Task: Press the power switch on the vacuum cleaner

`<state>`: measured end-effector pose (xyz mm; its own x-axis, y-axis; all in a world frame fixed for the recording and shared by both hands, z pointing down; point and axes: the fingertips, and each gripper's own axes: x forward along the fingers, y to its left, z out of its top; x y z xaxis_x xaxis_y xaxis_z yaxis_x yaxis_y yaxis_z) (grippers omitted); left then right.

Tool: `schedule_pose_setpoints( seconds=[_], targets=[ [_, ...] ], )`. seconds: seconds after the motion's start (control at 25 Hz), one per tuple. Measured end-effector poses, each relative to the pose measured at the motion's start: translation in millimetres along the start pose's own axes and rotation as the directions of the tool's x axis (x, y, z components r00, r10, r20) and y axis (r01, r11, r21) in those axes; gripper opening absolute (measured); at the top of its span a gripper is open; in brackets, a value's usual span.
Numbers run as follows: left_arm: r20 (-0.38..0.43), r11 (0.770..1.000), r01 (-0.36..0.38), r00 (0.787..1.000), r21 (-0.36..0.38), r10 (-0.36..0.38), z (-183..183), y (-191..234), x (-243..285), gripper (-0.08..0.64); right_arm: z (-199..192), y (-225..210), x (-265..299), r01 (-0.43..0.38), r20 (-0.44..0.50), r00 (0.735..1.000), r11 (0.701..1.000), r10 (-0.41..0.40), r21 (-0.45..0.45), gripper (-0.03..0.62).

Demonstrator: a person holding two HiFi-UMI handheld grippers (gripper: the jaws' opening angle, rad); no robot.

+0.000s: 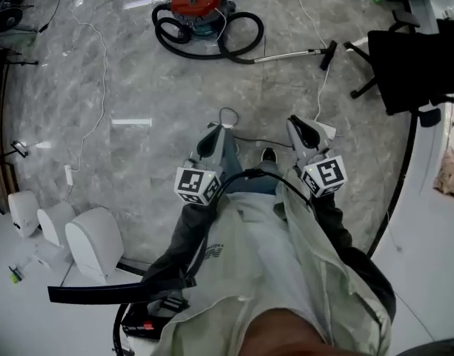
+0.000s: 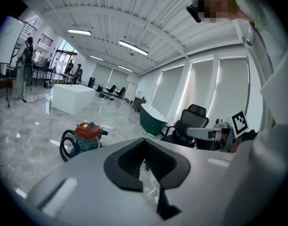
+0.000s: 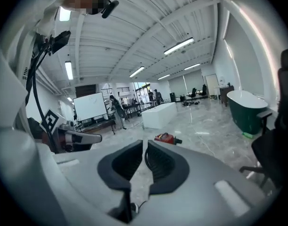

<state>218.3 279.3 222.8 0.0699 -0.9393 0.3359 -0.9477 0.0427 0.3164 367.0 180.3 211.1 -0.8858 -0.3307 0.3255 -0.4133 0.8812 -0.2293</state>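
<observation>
Two tongs, hand-held, both empty.

Left tongs [image 2: 144, 139]: jaws closed tip to tip, nothing between them. They are carried in the air in front of the person and point forward. A marker cube [image 1: 197, 185] sits at the rear.

Right tongs [image 3: 145, 142]: jaws drawn together to a hairline slit, nothing gripped. They are level with the left tongs and a little apart from them, with a second cube at the rear.

Vacuum cleaner [image 1: 199, 2]: red top, dark body, upright on the floor [image 1: 138, 87]. It stands well ahead of both tongs and touches neither. Its power switch is too small to make out.

Hose [image 1: 212, 39]: black, coiled in loops on the floor against the near side of the vacuum cleaner.

Wand [image 1: 290, 53]: metal tube lying flat, running from the hose toward the right and ending in a dark nozzle.

Cable [image 1: 101, 73]: white, trailing loosely over the grey marbled floor to the left.

Office chair [image 1: 405, 58]: black, standing at the right, apart from the wand.
</observation>
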Motion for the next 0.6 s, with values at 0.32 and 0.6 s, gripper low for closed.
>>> schedule_pose_setpoints(
  seconds=[0.32,0.6],
  targets=[
    [-0.010,1.000,0.030,0.999,0.008,-0.030,-45,-112,-31,0.002,-46,8,-91,-0.118,0.007,0.993,0.987,0.118,0.108,0.023],
    [0.063,1.000,-0.021,0.998,0.001,0.021,-32,-88,-67,0.002,-25,79,-83,-0.188,0.052,0.981,0.982,0.188,-0.008,0.021]
  ],
)
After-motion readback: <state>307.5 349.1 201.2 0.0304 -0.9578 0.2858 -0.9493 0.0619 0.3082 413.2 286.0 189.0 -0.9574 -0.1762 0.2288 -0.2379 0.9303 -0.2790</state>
